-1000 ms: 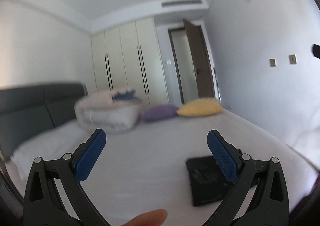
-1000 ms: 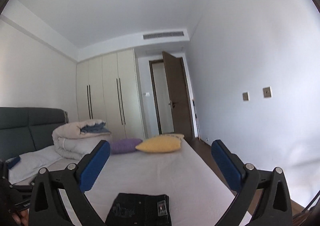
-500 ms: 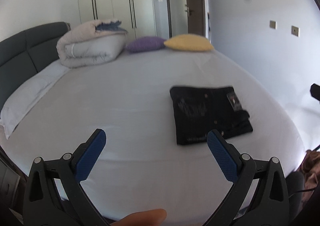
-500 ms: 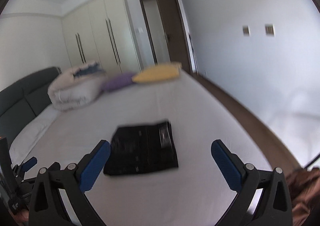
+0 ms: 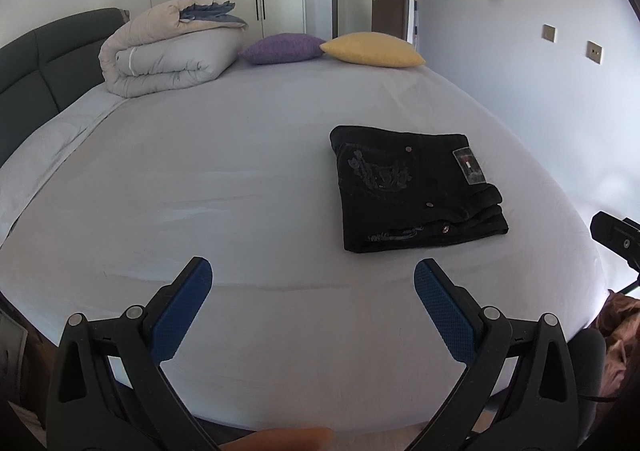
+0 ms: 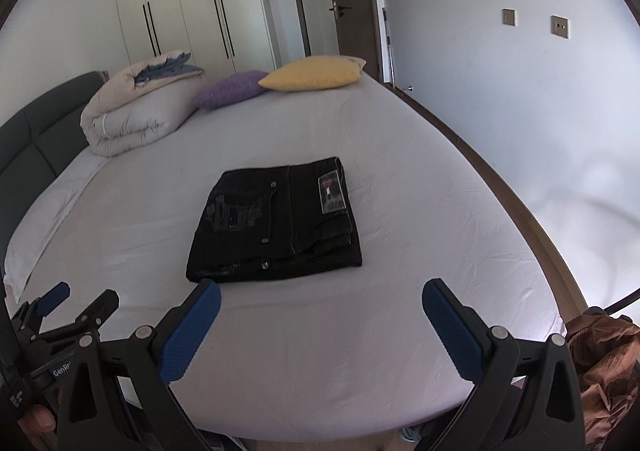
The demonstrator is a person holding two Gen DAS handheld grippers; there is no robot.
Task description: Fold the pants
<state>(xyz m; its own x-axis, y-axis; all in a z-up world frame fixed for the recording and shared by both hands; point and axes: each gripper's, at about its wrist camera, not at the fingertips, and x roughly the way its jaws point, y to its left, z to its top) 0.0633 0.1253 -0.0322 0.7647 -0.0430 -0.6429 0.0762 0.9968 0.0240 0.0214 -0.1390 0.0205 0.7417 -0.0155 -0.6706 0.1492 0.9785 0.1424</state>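
The black jeans (image 6: 276, 221) lie on the bed (image 6: 400, 311) as a compact, squared stack, leather patch up, so I judge the folding finished or nearly so. My right claw (image 6: 320, 307) hangs wide and empty just short of them; my left claw (image 5: 312, 283) is equally wide, off to their left. Next I'd only tidy the stepped edges.

My claw pads (image 5: 182, 313) blue, textured. Folded black denim pants (image 6: 276, 221), grey embroidered motif. White bedsheet (image 6: 400, 211). Purple cushion (image 5: 282, 48), yellow cushion (image 5: 372, 49).
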